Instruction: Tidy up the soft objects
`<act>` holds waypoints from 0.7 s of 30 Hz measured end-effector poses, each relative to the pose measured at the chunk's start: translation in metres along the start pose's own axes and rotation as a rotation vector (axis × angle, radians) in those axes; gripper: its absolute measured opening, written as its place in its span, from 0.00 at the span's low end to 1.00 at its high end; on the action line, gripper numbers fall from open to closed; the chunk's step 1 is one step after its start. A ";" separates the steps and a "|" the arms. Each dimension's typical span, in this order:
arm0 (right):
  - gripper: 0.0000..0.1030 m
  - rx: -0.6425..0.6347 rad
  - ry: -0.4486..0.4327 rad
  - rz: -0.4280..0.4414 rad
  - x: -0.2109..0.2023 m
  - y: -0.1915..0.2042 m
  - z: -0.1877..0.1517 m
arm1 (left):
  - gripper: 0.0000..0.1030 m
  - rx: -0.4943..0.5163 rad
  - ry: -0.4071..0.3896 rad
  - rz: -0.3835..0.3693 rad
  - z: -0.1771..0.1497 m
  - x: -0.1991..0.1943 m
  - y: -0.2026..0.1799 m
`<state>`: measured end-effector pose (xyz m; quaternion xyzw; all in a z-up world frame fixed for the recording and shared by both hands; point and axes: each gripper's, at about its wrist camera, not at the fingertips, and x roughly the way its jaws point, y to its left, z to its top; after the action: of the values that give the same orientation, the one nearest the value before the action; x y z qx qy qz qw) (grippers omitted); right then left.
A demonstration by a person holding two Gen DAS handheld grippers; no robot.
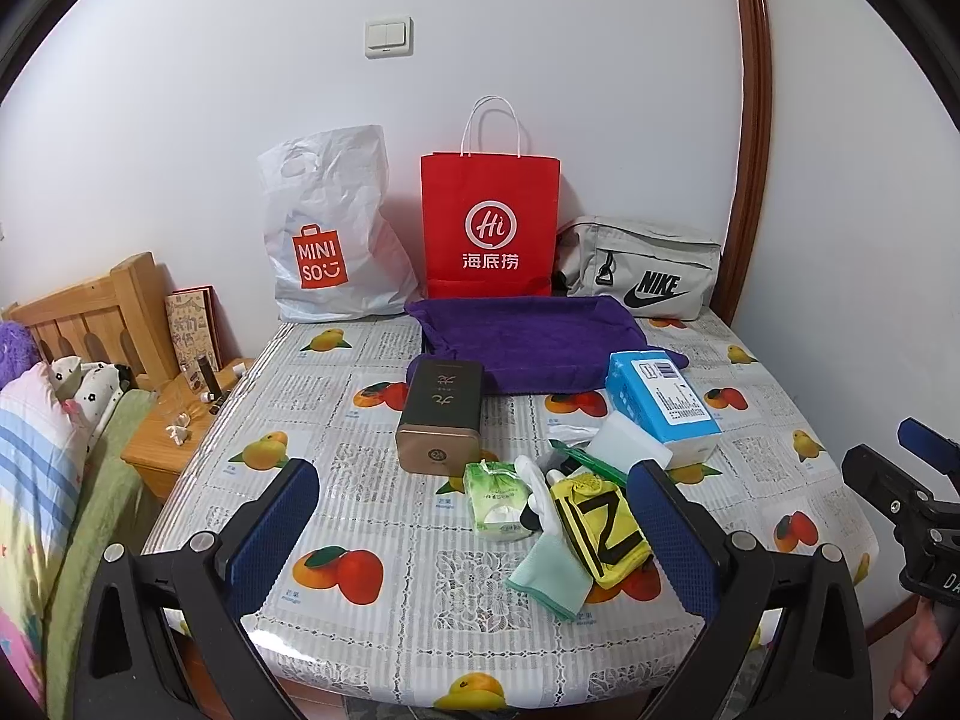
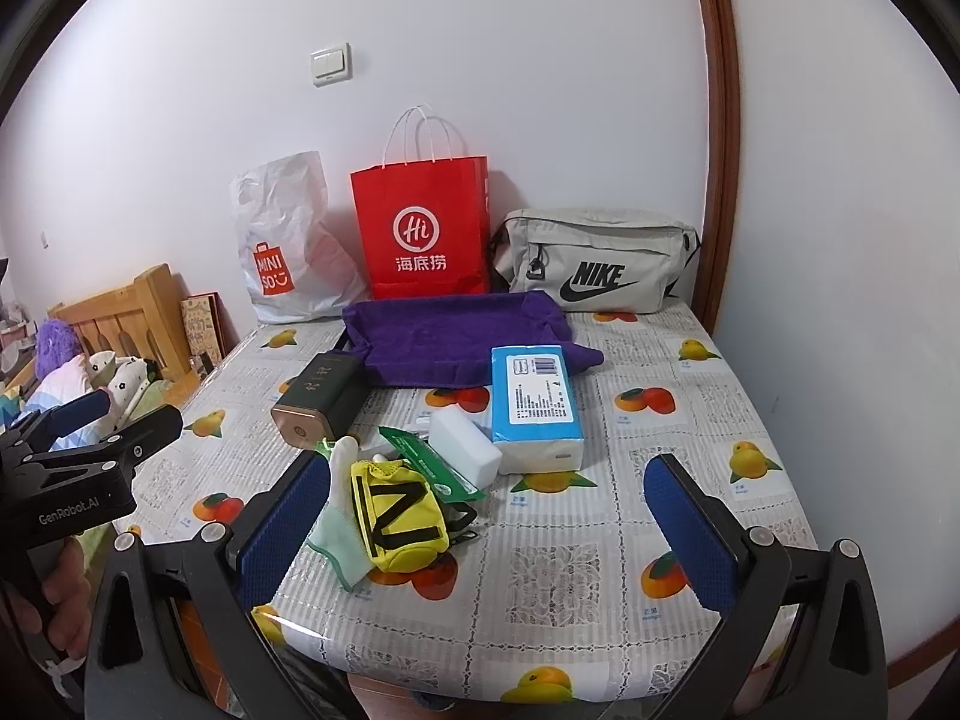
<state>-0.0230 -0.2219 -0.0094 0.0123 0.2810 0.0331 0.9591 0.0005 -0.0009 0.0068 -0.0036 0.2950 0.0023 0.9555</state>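
Observation:
A purple towel [image 1: 534,342] [image 2: 456,336] lies spread at the back of the table. In front of it sit a blue tissue pack [image 1: 660,405] [image 2: 534,396], a white sponge block [image 1: 636,447] [image 2: 465,444], a small green tissue packet [image 1: 498,498], a yellow pouch [image 1: 603,528] [image 2: 402,516] with a black N, and a pale green cloth [image 1: 552,570] [image 2: 342,540]. My left gripper [image 1: 480,531] is open near the front edge, with the packet and pouch between its fingers but untouched. My right gripper [image 2: 486,534] hangs open to the right of the pouch.
A dark tea tin [image 1: 441,417] [image 2: 321,399] stands left of the pile. Against the wall lean a white Miniso bag [image 1: 327,240], a red paper bag [image 1: 489,222] and a grey Nike bag [image 1: 645,270]. A bed and wooden nightstand [image 1: 174,426] are at the left.

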 end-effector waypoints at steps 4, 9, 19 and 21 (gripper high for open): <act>1.00 0.004 -0.002 0.002 0.000 0.000 0.000 | 1.00 0.000 -0.001 -0.001 0.000 0.000 0.000; 1.00 0.003 -0.002 0.001 -0.001 0.000 0.000 | 1.00 -0.001 -0.001 -0.003 0.000 0.000 0.001; 1.00 0.003 -0.005 0.004 -0.002 0.001 0.001 | 1.00 -0.001 -0.002 0.000 -0.001 -0.002 0.001; 1.00 0.004 -0.005 0.005 -0.002 0.001 0.002 | 1.00 0.000 -0.003 -0.001 -0.001 -0.003 0.001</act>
<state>-0.0238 -0.2207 -0.0067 0.0150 0.2785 0.0351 0.9597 -0.0023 -0.0001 0.0073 -0.0039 0.2935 0.0019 0.9559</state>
